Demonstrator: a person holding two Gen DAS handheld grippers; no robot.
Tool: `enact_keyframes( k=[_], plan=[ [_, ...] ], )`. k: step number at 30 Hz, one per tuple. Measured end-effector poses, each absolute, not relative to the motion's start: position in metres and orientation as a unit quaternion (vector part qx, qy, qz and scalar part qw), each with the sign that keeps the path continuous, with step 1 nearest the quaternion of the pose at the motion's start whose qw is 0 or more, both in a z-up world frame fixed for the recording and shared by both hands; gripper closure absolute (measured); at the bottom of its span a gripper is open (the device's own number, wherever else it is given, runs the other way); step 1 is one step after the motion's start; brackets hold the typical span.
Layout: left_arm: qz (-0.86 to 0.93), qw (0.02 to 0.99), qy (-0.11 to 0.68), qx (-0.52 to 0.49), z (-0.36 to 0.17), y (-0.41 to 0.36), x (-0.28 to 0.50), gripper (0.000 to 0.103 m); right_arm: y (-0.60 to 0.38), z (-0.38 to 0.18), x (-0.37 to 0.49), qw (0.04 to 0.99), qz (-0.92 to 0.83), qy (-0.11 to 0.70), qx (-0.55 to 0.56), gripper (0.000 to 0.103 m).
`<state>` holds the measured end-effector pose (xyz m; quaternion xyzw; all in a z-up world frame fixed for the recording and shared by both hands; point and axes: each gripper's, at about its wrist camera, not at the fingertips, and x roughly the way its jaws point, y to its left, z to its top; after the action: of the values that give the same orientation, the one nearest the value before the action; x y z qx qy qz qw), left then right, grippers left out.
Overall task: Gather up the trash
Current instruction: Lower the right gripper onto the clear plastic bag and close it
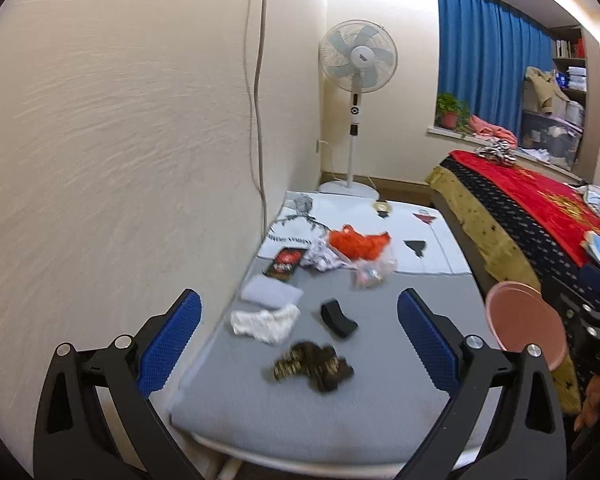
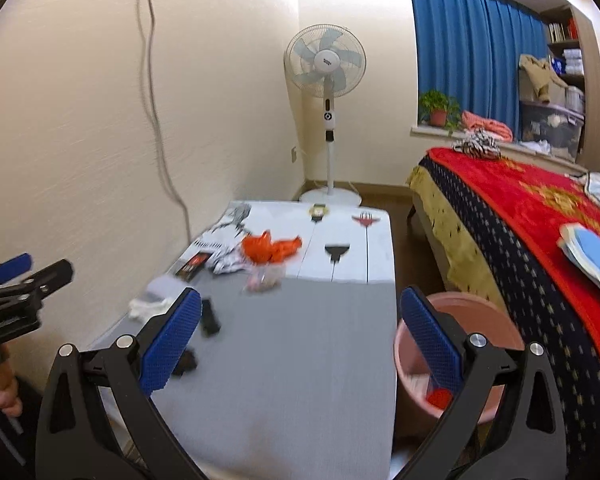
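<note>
Both hand-held grippers gape wide and empty above the grey-topped counter [image 1: 380, 400].
Only the right hand-held gripper [image 2: 300, 344] view looks inside the round pink plastic bin [image 2: 460, 312]; the left hand-held gripper [image 1: 299, 340] view shows a crumpled gold-black wrapper [image 1: 312, 366].

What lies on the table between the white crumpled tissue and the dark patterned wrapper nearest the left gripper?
Bare grey tabletop separates the white tissue from the dark wrapper, per the left wrist view.

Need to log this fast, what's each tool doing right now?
Left tool: open, holding nothing, above the table.
Right tool: open, holding nothing, beside the bin.
</note>
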<state>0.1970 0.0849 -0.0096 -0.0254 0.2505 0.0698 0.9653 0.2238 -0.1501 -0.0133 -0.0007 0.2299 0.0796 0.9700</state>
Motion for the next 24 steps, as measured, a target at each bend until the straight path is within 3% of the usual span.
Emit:
enact_keyframes(
  k=[10, 17, 19, 20, 24],
  plan=[
    [0.091, 0.965, 0.245, -0.001, -0.011, 0.093, 0.305, 0.008, -0.114, -0.073, 0.366, 0.961, 0.091, 0.261, -0.025, 0.006],
    [0.116, 0.954, 0.275, -0.014, -0.035, 0.107, 0.339, 0.008, -0.081, -0.127, 0.435, 0.95, 0.113, 0.289, -0.041, 0.007],
    [0.12, 0.951, 0.286, -0.009, -0.041, 0.11, 0.345, 0.008, -0.076, -0.139, 0.448, 0.946, 0.118, 0.3, -0.04, 0.013],
    [0.125, 0.949, 0.288, -0.006, -0.043, 0.111, 0.347, 0.008, -0.074, -0.144, 0.455, 0.943, 0.123, 0.306, -0.038, 0.021],
    [0.133, 0.948, 0.288, -0.005, -0.045, 0.116, 0.351, 0.008, -0.07, -0.158, 0.472, 0.937, 0.133, 0.321, -0.015, 0.032]
  ],
)
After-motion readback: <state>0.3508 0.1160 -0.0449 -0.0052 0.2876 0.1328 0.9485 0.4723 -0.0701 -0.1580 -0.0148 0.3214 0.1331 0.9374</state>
